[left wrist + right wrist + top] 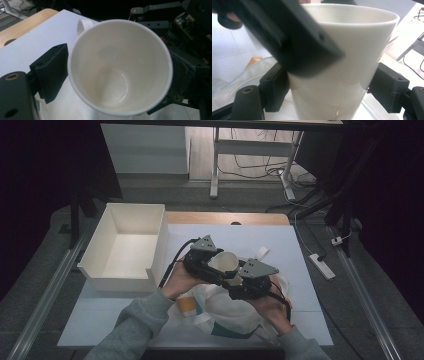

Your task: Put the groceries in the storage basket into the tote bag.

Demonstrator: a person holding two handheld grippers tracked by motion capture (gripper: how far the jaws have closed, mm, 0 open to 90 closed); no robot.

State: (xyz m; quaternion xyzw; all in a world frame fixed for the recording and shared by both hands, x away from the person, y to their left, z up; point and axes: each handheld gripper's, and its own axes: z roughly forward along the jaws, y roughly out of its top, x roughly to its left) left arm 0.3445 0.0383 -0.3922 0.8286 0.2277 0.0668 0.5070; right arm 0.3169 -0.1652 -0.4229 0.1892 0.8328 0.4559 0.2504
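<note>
Both grey-sleeved forearms are reaching in from the near edge of the white-topped desk [280, 245], converging over its middle; the left hand [178, 281] is angling its left gripper [212, 265] inward toward the right, while the right hand [270, 307] is angling its right gripper [239, 281] inward toward the left, so the two are meeting nose to nose.

Between them a plain white, tapered paper cup [226, 262] is standing mouth upward; in the left gripper view the left gripper [117, 75] is closing its black jaws on either side of the cup's [120, 67] rim, looking down into its bare inside; in the right gripper view the right gripper [332, 87] is pressing its jaws against the cup's [342, 75] lower wall, with one jaw of the other gripper crossing in front higher up.

The cup is hovering over a crumpled white cloth bag with orange and teal patches [220, 312]; a white open-topped rectangular bin [125, 247] is sitting at the desk's left, well apart.
</note>
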